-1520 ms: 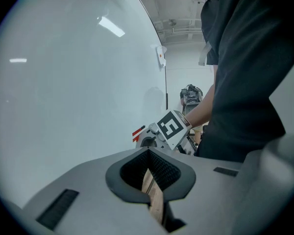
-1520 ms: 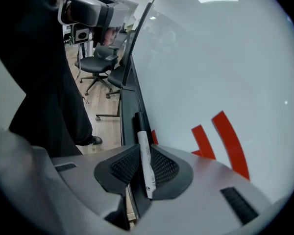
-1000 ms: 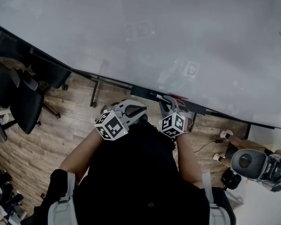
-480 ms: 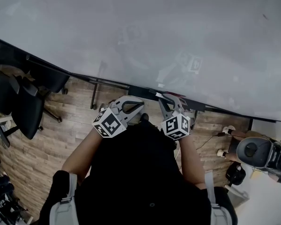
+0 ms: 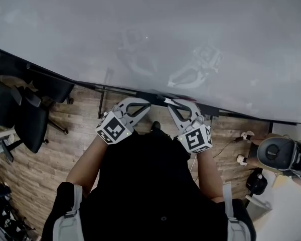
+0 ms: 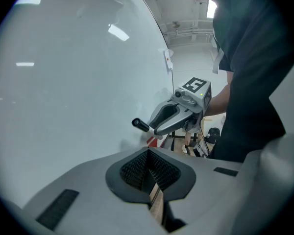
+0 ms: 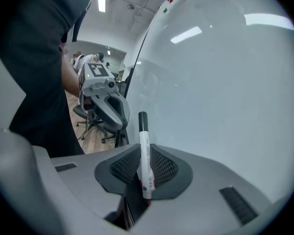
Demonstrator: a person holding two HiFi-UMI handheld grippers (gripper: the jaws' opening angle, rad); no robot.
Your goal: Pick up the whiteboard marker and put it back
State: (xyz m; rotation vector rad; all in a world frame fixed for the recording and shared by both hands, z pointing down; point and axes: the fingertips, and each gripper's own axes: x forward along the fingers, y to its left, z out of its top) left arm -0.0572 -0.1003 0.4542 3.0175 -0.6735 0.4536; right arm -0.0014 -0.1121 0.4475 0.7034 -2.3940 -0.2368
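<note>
The whiteboard marker [image 7: 144,155], white with a black cap, stands clamped between the pads of my right gripper [image 7: 142,173], cap pointing forward beside the whiteboard [image 7: 220,82]. In the left gripper view the same marker [image 6: 141,126] pokes out of the right gripper [image 6: 157,129] close to the board. My left gripper [image 6: 149,173] is shut with nothing between its pads. In the head view the left gripper [image 5: 140,106] and the right gripper [image 5: 173,107] sit side by side just below the board's dark tray [image 5: 153,96].
The whiteboard [image 5: 165,29] fills the upper half of the head view. Black office chairs [image 5: 25,114] stand on the wooden floor at the left. A red object [image 6: 152,141] lies on the tray. Another person's shoes [image 5: 243,134] and gear [image 5: 273,154] are at the right.
Both grippers have moved up toward the whiteboard's tray, and their tips have come closer together. The marker stays in the right gripper.
</note>
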